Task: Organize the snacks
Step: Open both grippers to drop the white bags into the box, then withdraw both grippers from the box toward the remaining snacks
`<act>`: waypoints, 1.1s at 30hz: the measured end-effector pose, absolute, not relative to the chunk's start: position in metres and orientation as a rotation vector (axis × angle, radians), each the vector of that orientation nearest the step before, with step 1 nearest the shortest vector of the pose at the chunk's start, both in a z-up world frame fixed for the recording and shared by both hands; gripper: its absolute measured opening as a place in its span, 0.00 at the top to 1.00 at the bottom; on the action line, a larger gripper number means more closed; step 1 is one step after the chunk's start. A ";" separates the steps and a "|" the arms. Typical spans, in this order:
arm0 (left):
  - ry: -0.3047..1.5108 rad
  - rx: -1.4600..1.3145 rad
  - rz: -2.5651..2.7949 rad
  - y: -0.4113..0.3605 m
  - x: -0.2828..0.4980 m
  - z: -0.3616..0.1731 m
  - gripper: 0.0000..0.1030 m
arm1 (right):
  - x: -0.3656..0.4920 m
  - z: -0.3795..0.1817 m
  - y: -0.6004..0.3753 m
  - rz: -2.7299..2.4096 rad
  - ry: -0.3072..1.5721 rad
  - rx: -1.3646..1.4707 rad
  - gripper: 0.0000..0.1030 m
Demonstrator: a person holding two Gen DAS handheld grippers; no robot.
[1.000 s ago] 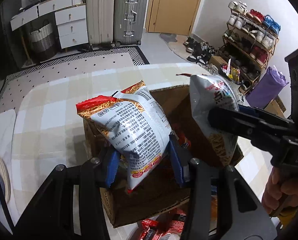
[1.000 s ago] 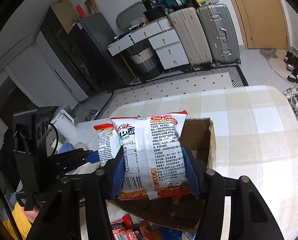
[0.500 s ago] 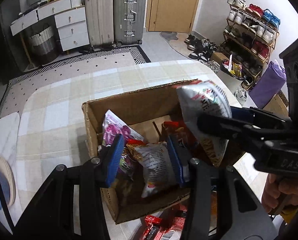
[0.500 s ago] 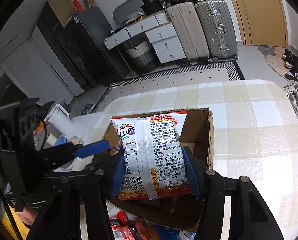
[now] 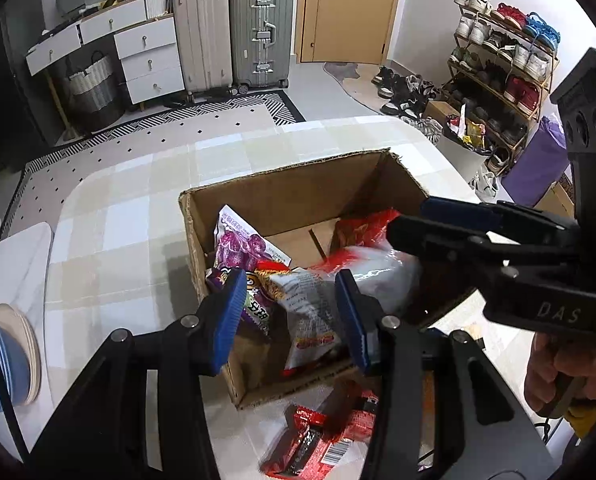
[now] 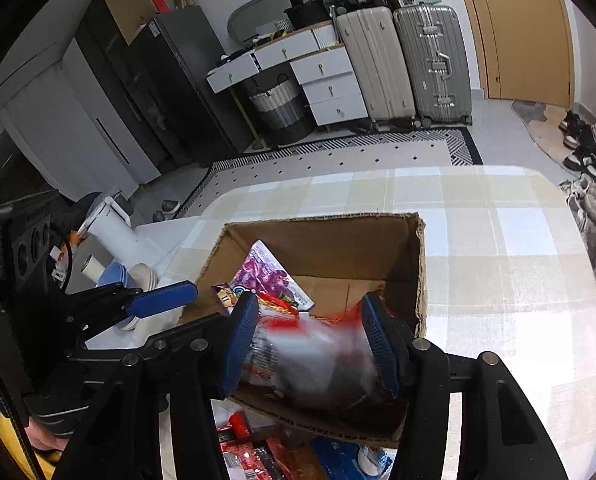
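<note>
An open cardboard box stands on the checked table. Inside lie a purple snack bag and a silver-and-red noodle packet. My left gripper hangs open over the box's near left corner with nothing between its pads. It also shows at the left of the right wrist view. My right gripper reaches over the box's right side. A second noodle packet sits blurred between its pads, low in the box. Whether the pads still press it is unclear.
Red snack packs and a blue pack lie on the table in front of the box. Stacked bowls stand at the left. A hand grips the right tool.
The left gripper's noodle packet has dropped into the box, and that gripper has drawn back. The right gripper's packet, upright before, has tipped down into the box and is blurred.
</note>
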State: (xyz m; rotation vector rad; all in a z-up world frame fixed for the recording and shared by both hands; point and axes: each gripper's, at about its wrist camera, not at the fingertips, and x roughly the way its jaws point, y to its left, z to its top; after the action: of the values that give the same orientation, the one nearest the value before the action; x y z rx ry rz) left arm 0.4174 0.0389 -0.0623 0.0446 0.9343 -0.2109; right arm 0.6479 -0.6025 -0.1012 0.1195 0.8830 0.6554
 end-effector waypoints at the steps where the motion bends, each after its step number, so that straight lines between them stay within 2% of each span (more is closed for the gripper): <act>1: 0.933 0.044 -0.212 0.040 0.416 -0.061 0.58 | 0.645 -0.098 -0.603 0.658 0.874 0.118 0.46; 17: 0.847 0.051 -0.211 0.036 0.343 -0.009 0.50 | 0.590 -0.049 -0.619 0.685 0.784 0.101 0.46; 19: 0.832 0.055 -0.214 0.033 0.332 0.001 0.45 | 0.579 -0.040 -0.622 0.685 0.776 0.093 0.46; 25: 0.784 0.064 -0.226 0.024 0.284 0.037 0.41 | 0.540 -0.011 -0.633 0.711 0.729 0.093 0.46; 29: 0.738 0.059 -0.232 0.019 0.243 0.063 0.33 | 0.507 0.011 -0.641 0.730 0.677 0.083 0.46; 33: 0.688 0.066 -0.232 0.013 0.203 0.086 0.29 | 0.467 0.030 -0.650 0.740 0.604 0.069 0.38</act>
State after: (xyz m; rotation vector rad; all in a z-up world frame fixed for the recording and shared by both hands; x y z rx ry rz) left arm 0.2032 0.0132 0.0861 0.0664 0.6881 -0.2316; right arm 0.4670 -0.6502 0.0302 0.0689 0.6045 0.7404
